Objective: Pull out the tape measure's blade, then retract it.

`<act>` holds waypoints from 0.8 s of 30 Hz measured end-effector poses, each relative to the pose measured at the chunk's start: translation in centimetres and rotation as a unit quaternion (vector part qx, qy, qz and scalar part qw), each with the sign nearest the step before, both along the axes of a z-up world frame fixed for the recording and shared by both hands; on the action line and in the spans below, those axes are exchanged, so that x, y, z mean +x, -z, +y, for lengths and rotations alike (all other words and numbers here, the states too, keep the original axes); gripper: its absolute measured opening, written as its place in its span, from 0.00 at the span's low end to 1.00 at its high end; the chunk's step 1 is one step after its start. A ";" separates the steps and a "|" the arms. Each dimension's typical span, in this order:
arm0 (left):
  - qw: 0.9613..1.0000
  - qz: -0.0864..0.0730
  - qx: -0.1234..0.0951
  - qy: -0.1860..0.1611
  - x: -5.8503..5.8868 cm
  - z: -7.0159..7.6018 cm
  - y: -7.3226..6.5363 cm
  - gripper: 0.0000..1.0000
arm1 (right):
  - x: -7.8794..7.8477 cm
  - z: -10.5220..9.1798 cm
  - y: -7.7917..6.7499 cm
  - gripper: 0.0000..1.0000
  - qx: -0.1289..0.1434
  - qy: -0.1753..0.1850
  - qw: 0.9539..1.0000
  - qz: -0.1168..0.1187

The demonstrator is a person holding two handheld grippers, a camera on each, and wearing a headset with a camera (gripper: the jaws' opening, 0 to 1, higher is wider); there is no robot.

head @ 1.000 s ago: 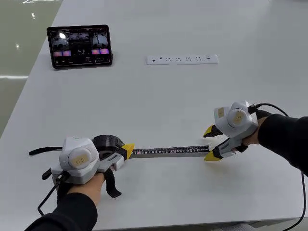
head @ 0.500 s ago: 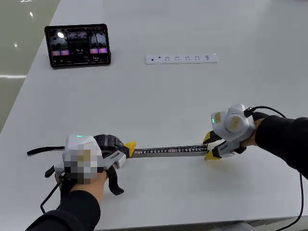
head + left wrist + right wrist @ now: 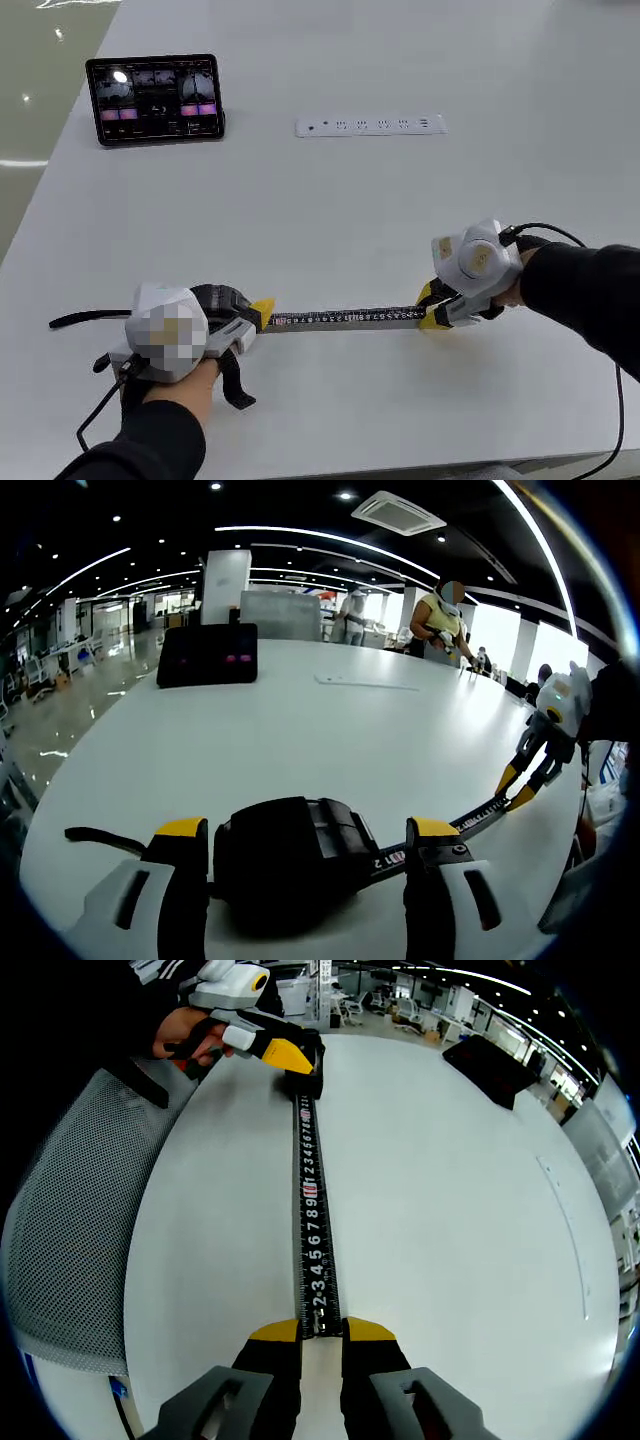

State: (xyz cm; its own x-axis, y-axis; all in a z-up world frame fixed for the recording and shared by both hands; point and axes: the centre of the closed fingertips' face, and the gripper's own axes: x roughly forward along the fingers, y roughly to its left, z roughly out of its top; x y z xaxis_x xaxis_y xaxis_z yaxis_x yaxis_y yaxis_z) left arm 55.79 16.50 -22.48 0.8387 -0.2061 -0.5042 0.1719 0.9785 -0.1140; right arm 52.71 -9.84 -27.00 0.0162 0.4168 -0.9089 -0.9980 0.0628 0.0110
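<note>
The black tape measure (image 3: 222, 299) lies on the white table (image 3: 330, 220) at the front left, clamped between the yellow-tipped jaws of my left gripper (image 3: 256, 314). In the left gripper view its case (image 3: 290, 855) sits between that gripper's (image 3: 308, 830) jaws. The blade (image 3: 345, 317) runs flat along the table to the right. My right gripper (image 3: 428, 308) is shut on the blade's end. In the right gripper view the numbered blade (image 3: 312, 1220) leads from that gripper (image 3: 322, 1332) away to the case (image 3: 308, 1075).
A tablet (image 3: 155, 98) stands at the table's back left and a white power strip (image 3: 370, 126) lies at the back middle. A black strap (image 3: 85, 319) trails left of the case. A grey mesh chair (image 3: 70, 1210) stands beside the table's near edge.
The right gripper's jaws, wide apart a second ago, have come down and shut on the blade's end. The left gripper and the case have stayed put.
</note>
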 end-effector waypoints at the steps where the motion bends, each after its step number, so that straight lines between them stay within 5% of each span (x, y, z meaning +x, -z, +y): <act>1: 1.000 0.003 0.004 -0.001 0.0 0.1 0.1 0.74 | 0.0 0.0 0.0 0.11 -0.003 0.002 1.000 0.001; 4: 1.000 0.016 0.009 -0.022 -0.2 0.9 0.4 0.64 | 0.0 0.0 0.0 0.11 -0.008 0.002 1.000 0.001; 24: 0.999 0.036 0.026 -0.013 -0.3 0.8 1.1 0.61 | 0.2 0.0 0.1 0.09 -0.017 0.022 1.000 0.011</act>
State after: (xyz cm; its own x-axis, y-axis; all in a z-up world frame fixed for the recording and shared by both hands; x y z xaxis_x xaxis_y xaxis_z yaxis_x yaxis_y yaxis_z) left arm 55.47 17.35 -23.59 0.8050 -0.1562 -0.5723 0.1391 0.9875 -0.0739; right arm 52.87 -9.82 -27.10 0.0144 0.3851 -0.9228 -0.9937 0.1079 0.0296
